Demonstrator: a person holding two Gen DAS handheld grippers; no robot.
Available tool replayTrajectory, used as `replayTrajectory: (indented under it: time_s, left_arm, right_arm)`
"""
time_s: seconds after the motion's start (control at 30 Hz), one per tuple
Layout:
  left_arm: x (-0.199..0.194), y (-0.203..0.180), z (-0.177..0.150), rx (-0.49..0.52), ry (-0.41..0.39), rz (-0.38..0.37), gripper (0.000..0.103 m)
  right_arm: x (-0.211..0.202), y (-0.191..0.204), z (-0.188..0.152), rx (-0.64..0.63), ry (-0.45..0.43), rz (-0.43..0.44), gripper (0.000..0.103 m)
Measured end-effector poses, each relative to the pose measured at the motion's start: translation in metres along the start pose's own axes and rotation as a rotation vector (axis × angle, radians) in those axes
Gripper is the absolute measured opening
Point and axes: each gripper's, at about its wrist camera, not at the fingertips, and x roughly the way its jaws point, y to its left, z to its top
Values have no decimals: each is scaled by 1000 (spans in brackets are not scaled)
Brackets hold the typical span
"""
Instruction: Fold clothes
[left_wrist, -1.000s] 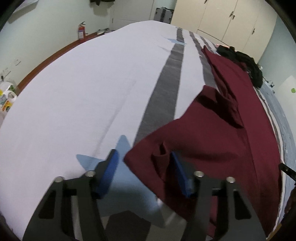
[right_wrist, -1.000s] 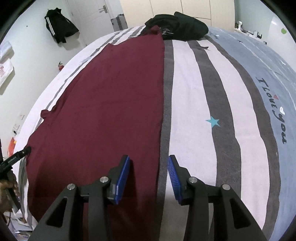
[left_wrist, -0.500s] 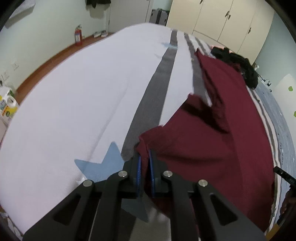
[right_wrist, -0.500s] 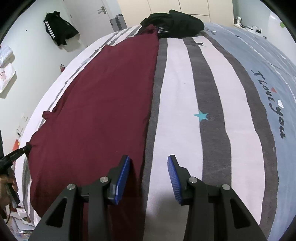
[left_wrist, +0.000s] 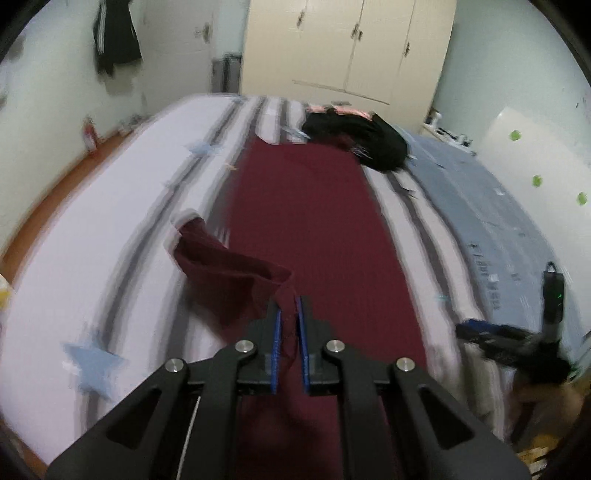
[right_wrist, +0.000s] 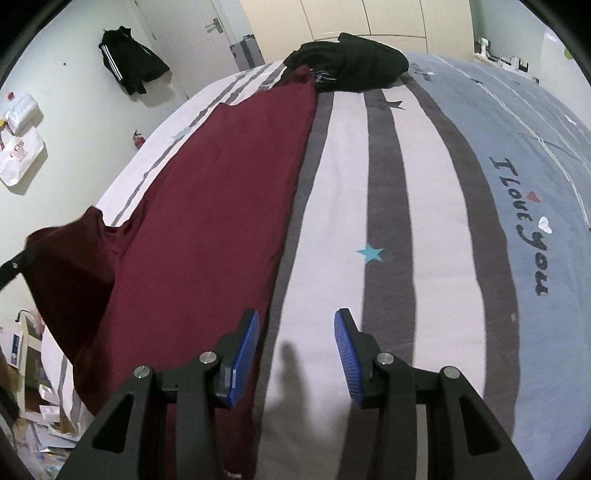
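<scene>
On the left side of the striped grey-and-white bedspread (right_wrist: 343, 206), the left gripper (left_wrist: 289, 332) was clamped on a lifted sleeve edge of the long maroon knit garment (left_wrist: 314, 221), mid-fold by my read; next it likely needed carrying across the flat body. The right gripper (right_wrist: 297, 354) hovered with fingers apart near the garment's right edge. A black clothes pile (right_wrist: 351, 62) lay at the far end, cream wardrobe doors (left_wrist: 354, 48) behind.

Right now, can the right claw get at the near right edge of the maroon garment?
Probably yes. The right claw is open over bare bedspread, and the maroon garment has its edge just beside the left pad, flat, with nothing between them.
</scene>
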Motion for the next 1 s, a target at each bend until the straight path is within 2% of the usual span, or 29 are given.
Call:
replayTrajectory:
  time_s: [0.03,0.07,0.23,0.3,0.37,0.43,0.47,0.77,0.83,0.87,0.9,1.0]
  left_arm:
    - [10,-15,-3,-22,24,-32,8]
    - [10,-15,-6,-25,31,-40,9]
    - [5,-11,-22,-42,63,-77,26]
    - [4,-9,-28,-49,76,-92,45]
    - [2,-8,-35,-55,89,-107,54]
    - [0,-6,-41,-62,102,-122,58]
    - [-1,-5,-44,-65,108,-129,58]
    - [26,59,-27,-48,62,-14,58]
    - [31,73,-23,-44,52,12,52]
    - [34,81,-21,-42,47,25,41]
    - [44,79,-14,-26,51,14,34]
    - [74,71,8,19,64,-20,25]
  right_arm:
    - [-2,-3,1,-1,4,5,39]
    - [-3,-5,1,-3,6,8,39]
    - [-2,-10,-3,-20,20,23,39]
    - [-1,-10,-5,-15,24,30,39]
    - [3,-8,-7,-4,28,39,39]
    - [6,-4,-9,1,31,48,39]
    - [7,-1,-10,0,32,54,39]
    - [26,53,-9,-52,32,142,39]
    - [32,65,-10,-59,32,149,39]
    - [35,70,-9,-59,32,149,39]
    - [37,74,-9,-60,33,146,39]
    - [43,87,-6,-68,31,143,39]
